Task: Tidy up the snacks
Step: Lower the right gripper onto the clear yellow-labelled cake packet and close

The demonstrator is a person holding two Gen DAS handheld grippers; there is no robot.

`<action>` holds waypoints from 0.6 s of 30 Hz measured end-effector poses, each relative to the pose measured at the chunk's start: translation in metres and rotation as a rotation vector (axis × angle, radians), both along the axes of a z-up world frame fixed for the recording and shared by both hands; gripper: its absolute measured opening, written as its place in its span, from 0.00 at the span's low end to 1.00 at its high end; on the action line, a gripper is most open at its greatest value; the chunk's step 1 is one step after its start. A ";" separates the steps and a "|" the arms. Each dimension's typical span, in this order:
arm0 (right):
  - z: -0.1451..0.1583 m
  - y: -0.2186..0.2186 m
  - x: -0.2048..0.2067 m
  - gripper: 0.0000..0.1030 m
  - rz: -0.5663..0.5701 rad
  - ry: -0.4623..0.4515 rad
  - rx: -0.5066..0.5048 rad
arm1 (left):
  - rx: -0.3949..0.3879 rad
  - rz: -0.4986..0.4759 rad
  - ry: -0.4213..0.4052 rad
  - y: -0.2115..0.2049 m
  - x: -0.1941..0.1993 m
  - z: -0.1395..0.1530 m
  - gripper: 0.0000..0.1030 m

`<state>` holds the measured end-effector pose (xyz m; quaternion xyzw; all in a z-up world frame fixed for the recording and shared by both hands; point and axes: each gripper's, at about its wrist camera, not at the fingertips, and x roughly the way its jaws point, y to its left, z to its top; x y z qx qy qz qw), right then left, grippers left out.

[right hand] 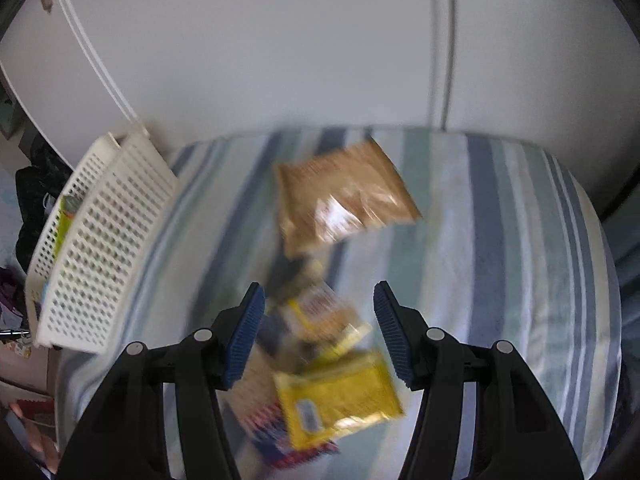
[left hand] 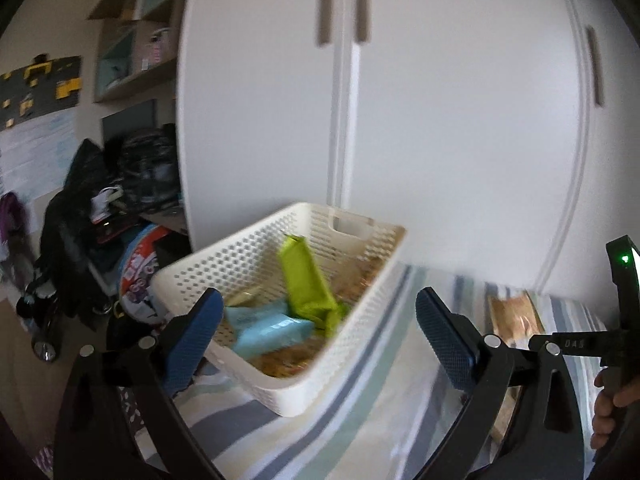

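Yellow foil snack packets (right hand: 340, 392) lay in a loose heap on the striped bed cover (right hand: 500, 240), right under our right tool (right hand: 318, 332), which hung spread wide and empty. A brown crinkly bag (right hand: 344, 196) sat further off. We judged it best to single out the top packet and pinch its edge, not the heap. Our left tool (left hand: 320, 332) was likewise spread, holding nothing, facing the white perforated plastic basket (left hand: 360, 344) with a green pouch (left hand: 306, 284) and a pale blue packet (left hand: 268, 326) inside.
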<state>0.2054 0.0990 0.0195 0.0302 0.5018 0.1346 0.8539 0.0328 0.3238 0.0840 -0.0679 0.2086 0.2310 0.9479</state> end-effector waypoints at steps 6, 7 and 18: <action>-0.018 -0.009 -0.006 0.68 0.012 0.033 -0.008 | -0.110 -0.177 0.072 -0.013 0.014 -0.013 0.96; -0.021 -0.007 -0.005 0.68 0.023 0.033 -0.020 | -0.118 -0.186 0.077 -0.015 0.015 -0.014 0.96; -0.038 0.028 0.011 0.68 0.154 0.003 -0.145 | -0.139 -0.273 0.130 -0.023 0.023 -0.025 0.96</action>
